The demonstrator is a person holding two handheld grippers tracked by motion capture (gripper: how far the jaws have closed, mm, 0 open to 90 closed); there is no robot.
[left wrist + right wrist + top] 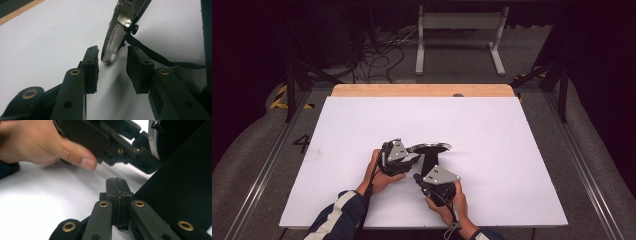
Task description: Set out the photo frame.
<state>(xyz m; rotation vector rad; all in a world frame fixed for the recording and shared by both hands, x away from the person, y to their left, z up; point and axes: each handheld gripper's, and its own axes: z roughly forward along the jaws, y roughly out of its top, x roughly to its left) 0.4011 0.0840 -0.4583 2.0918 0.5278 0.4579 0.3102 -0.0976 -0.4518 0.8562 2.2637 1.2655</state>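
Observation:
A round pan with a silver rim [430, 147] and a flat black handle [430, 164] lies mid-table on the white sheet [492, 150]. My left gripper [416, 159] reaches in from the pan's left. In the left gripper view the metal rim [117, 32] ends in the gap of my left gripper [112, 58], with neither pad pressing on it. My right gripper [417, 177] sits just below, left of the handle. Its jaws [116, 180] are pressed together on nothing, with the black handle [180, 185] close at their right and the person's left hand [50, 145] ahead.
A black cord [160, 58] trails behind the rim. A bare wooden strip [422, 90] runs along the table's far edge. On the floor beyond are a white stand [459, 30] and loose cables [377, 55]. Metal rails [582, 165] flank the table.

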